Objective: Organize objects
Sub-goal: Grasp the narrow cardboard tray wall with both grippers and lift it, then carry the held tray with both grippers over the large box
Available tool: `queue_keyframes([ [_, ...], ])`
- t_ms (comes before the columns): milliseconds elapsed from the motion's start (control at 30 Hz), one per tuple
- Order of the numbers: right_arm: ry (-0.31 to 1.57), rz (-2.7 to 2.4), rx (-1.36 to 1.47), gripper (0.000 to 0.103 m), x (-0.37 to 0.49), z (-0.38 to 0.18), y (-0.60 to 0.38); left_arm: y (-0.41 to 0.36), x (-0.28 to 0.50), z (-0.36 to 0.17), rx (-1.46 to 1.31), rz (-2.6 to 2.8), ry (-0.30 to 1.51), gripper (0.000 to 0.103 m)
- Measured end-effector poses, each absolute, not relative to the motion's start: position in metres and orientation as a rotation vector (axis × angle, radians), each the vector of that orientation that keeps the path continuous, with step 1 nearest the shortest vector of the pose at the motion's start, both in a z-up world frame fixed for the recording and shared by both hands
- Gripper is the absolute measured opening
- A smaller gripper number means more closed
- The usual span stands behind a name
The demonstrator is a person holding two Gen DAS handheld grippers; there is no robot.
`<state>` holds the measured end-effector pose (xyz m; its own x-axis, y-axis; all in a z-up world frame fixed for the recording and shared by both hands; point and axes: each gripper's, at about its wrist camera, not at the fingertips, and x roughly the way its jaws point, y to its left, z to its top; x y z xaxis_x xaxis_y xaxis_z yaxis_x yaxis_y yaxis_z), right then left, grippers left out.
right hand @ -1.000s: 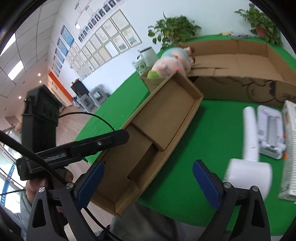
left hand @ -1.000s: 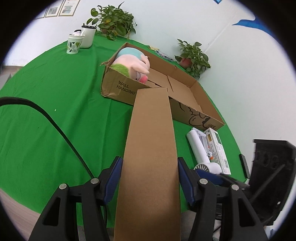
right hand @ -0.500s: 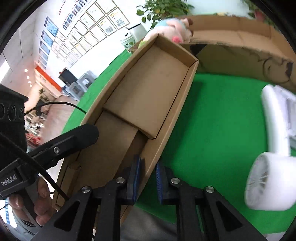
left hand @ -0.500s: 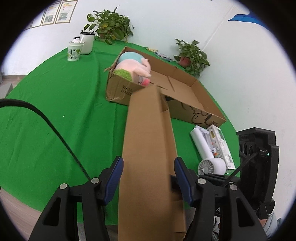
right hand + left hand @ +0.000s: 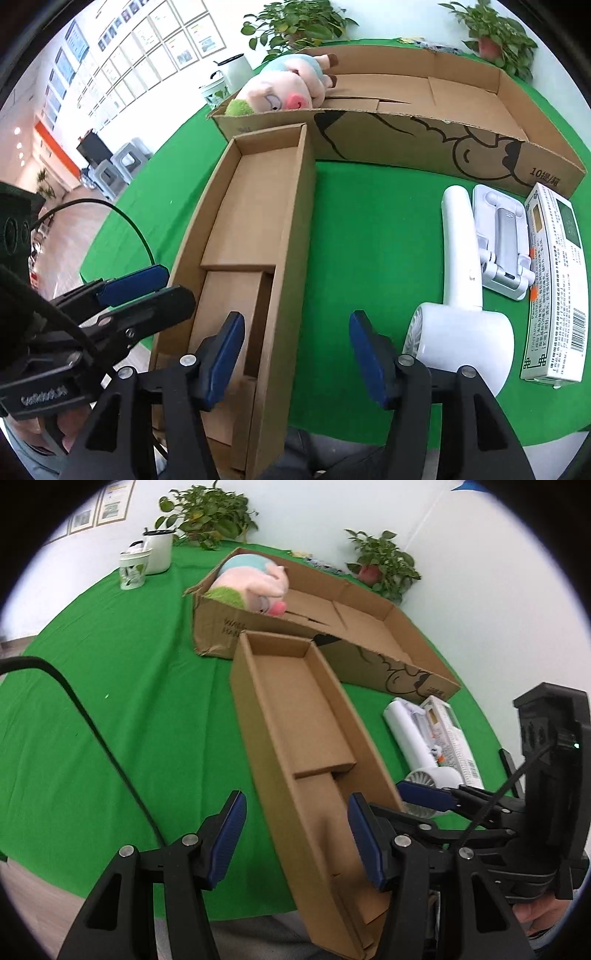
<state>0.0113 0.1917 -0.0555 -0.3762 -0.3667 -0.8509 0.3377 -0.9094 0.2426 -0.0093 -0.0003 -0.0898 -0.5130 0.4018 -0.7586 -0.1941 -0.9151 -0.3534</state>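
A long narrow cardboard box [image 5: 306,716] lies open side up on the green table, its near end over the table's front edge; it also shows in the right wrist view [image 5: 255,229]. My left gripper [image 5: 297,834] is open, its fingers astride the box's left wall. My right gripper [image 5: 295,354] is open, its fingers astride the box's right wall. A white handheld fan [image 5: 461,288], a white phone stand [image 5: 498,243] and a white carton [image 5: 554,284] lie to the right. A plush pig [image 5: 255,583] lies in the big cardboard tray [image 5: 369,627].
Two white mugs [image 5: 147,561] stand at the far left of the green cloth [image 5: 110,686]. Potted plants [image 5: 384,561] stand along the back wall. A black cable [image 5: 92,720] crosses the table on the left.
The narrow box has been turned from underside up to open side up and set down. My right gripper was shut on its wall and has opened. My left gripper has opened wider.
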Motion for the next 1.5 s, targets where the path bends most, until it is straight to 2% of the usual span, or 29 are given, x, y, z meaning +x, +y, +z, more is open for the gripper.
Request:
queue_keyframes([
  [67, 0.023, -2.326, 1.415, 0.058, 0.010, -0.054, 0.182, -0.004, -0.008, -0.092, -1.332, 2.464, -0.315, 0.053],
  [167, 0.083, -2.327, 1.394, 0.056, 0.013, -0.067, 0.178, -0.006, -0.007, -0.097, -1.357, 2.464, -0.317, 0.039],
  [233, 0.065, -2.319, 1.370, 0.049, 0.021, -0.073, 0.180, -0.004, -0.005, -0.097, -1.345, 2.453, -0.324, 0.028],
  [300, 0.060, -2.303, 1.334, 0.036, 0.038, -0.078, 0.186, 0.000, -0.001, -0.096, -1.327, 2.442, -0.309, 0.018],
  [333, 0.062, -2.300, 1.316, 0.034, 0.045, -0.079, 0.187, 0.003, 0.001, -0.095, -1.323, 2.443, -0.300, 0.016],
  [400, 0.065, -2.305, 1.289, 0.026, 0.058, -0.079, 0.188, 0.008, 0.007, -0.094, -1.328, 2.454, -0.270, 0.015],
  [900, -0.015, -2.424, 1.363, 0.022, 0.049, -0.081, 0.188, 0.017, 0.002, -0.093, -1.330, 2.472, -0.248, 0.013],
  [1000, -0.007, -2.446, 1.371, 0.014, 0.050, -0.081, 0.190, 0.021, 0.001, -0.091, -1.334, 2.494, -0.209, 0.012],
  [1067, -0.033, -2.453, 1.366, 0.014, 0.052, -0.079, 0.194, 0.023, 0.002, -0.088, -1.319, 2.504, -0.201, 0.011],
  [1500, -0.058, -2.740, 1.011, 0.015, 0.067, 0.009, 0.231, 0.062, 0.002, 0.000, -0.937, 2.606, -0.058, 0.009],
])
